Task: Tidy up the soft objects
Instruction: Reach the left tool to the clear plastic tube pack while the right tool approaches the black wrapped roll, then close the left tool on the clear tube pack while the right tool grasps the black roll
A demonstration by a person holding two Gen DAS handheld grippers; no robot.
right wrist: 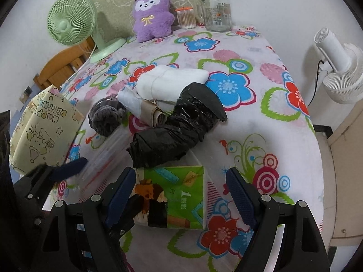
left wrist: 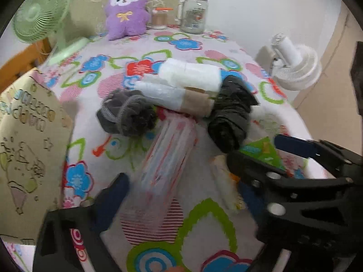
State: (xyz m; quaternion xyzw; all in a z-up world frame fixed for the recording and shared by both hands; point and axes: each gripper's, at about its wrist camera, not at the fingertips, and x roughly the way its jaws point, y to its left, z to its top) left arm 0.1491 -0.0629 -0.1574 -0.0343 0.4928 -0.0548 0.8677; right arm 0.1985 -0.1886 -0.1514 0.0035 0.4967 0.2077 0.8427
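Both tongs wide: left tongs [left wrist: 199, 165] straddle clear roll [left wrist: 168, 154]; right tongs [right wrist: 181, 195] straddle green pack [right wrist: 174, 195].

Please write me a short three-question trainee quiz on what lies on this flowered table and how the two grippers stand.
1. True or false: the purple plush toy lies in the middle pile.
2. What is between the right gripper's fingers? A) green tissue pack B) black bag roll C) glass jar
3. Fill in: the left gripper stands over a clear ____ roll.

Key: 1 false, it stands at the table's far end; 2 A, with the jaws open on either side; 3 plastic.
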